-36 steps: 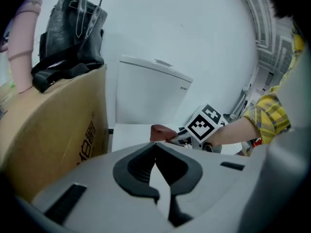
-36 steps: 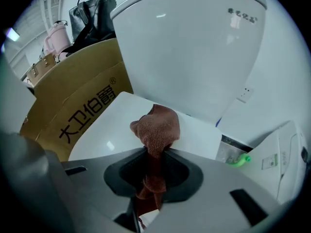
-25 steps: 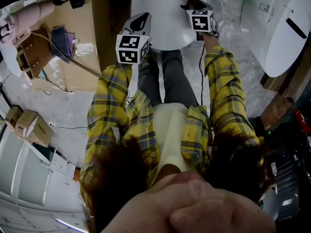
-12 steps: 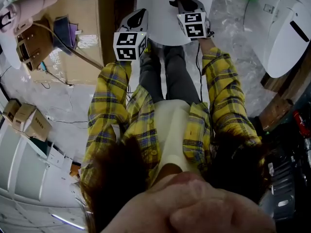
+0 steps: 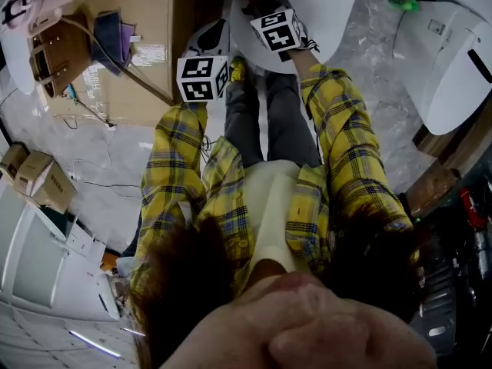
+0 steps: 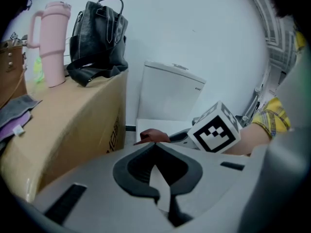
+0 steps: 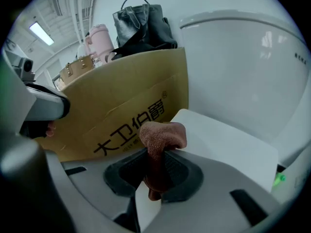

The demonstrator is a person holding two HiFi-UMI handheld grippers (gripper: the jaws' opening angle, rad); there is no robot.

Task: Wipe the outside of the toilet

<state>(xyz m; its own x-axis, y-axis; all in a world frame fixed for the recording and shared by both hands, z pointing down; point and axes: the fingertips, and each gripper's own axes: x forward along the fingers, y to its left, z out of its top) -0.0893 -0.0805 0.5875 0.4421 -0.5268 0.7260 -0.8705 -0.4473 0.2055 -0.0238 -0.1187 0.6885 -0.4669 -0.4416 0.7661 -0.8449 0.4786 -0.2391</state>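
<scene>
The white toilet (image 5: 323,6) stands in front of the person's knees; its tank (image 7: 243,67) and closed lid (image 7: 228,147) fill the right gripper view. My right gripper (image 7: 156,155) is shut on a reddish-brown cloth (image 7: 163,135), which bulges out above the jaws over the lid's left edge. From the head view that right gripper (image 5: 257,4) is at the toilet's left side. My left gripper (image 6: 154,147) hangs shut and holds nothing, near the person's left knee, just behind the right one. The tank (image 6: 170,96) and the cloth (image 6: 153,136) also show beyond it.
A tall cardboard box (image 7: 121,106) stands close on the toilet's left, carrying a pink tumbler (image 6: 48,42), a black bag (image 6: 97,38) and a brown bag (image 5: 54,60). A second white toilet (image 5: 450,60) is at the right. Small cartons (image 5: 38,183) lie on the floor at left.
Both grippers have moved forward and leftwards; the right one carried the cloth from the toilet's right side over to its left edge by the cardboard box.
</scene>
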